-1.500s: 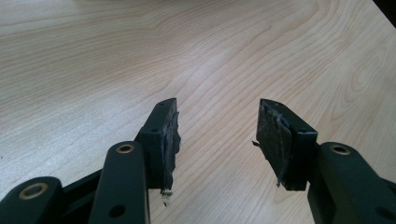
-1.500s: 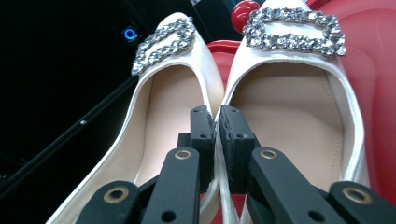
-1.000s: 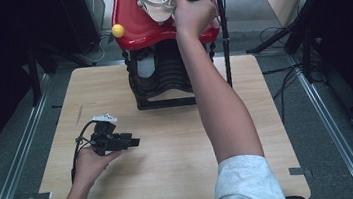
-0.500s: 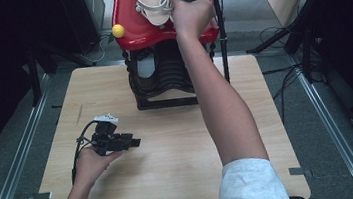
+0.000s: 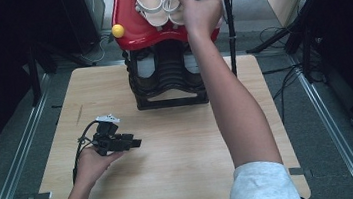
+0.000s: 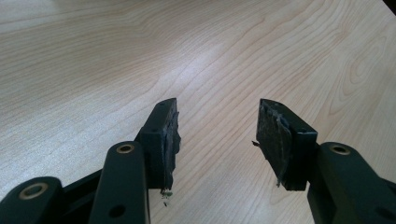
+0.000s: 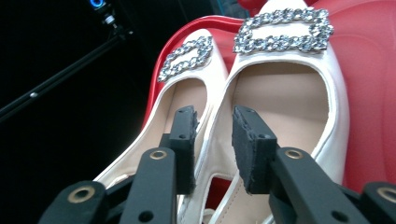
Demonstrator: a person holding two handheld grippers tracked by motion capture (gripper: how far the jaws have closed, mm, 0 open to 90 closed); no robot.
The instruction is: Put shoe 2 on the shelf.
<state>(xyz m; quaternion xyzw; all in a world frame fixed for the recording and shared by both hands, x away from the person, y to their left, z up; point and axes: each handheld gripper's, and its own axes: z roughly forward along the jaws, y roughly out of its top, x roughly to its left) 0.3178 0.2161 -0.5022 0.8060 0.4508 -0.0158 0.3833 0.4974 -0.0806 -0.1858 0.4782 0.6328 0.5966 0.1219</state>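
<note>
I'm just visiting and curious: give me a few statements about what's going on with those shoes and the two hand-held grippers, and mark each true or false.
1. The right hand-held gripper is at a pair of white shoes on a red tray. True.
2. The shoes carry sparkling chain buckles on their toes. True.
3. The left hand-held gripper grips a shoe. False: its jaws stand open over the bare wooden table, holding nothing.
4. The red tray lies flat on the table. False: it sits on top of a black rack.
5. A yellow ball sits at the tray's edge. True.
</note>
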